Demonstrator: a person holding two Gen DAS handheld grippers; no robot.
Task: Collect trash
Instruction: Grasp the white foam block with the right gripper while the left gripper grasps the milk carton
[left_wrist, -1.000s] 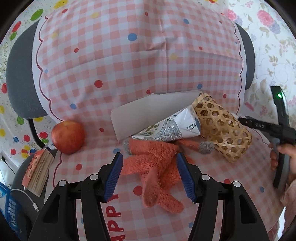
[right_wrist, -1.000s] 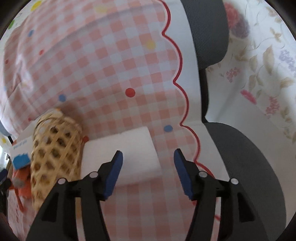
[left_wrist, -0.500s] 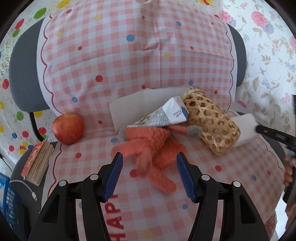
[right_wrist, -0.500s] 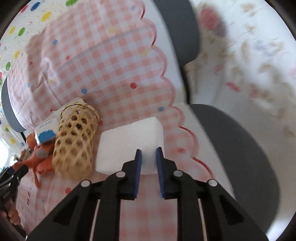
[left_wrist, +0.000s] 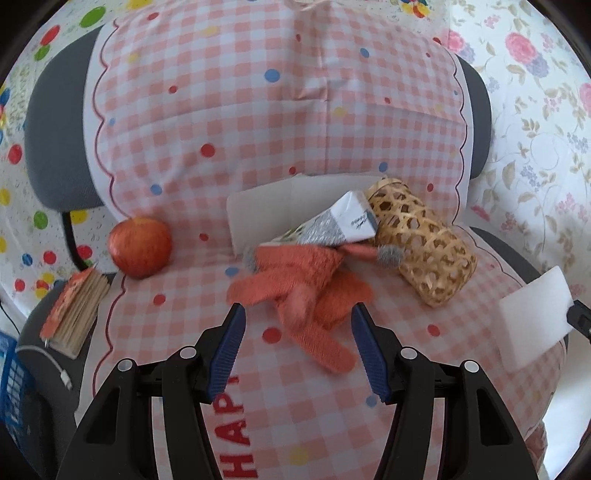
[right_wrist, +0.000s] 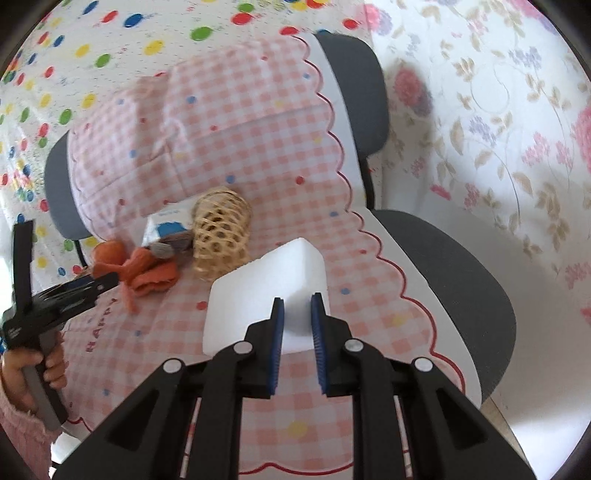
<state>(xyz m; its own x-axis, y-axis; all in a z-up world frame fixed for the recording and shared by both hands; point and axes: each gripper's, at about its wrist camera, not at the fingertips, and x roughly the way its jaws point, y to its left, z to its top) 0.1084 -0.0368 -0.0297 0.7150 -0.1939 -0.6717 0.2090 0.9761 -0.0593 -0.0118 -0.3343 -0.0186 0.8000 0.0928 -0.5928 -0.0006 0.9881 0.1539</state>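
Note:
My right gripper is shut on a white foam block and holds it above the checked cloth; the block also shows at the right of the left wrist view. My left gripper is open and empty, just in front of an orange glove. Behind the glove lie a crushed carton, a white sheet of paper and a woven basket on its side. The basket, carton and glove also show in the right wrist view.
A red apple sits left on the cloth-covered chair seat. A small notebook lies at the seat's left edge. The chair back rises behind. Floral and dotted sheets cover the surroundings. My left hand's gripper body is at left.
My right gripper closed on the foam block and lifted it back off the seat. My left gripper drew back from the glove, staying open.

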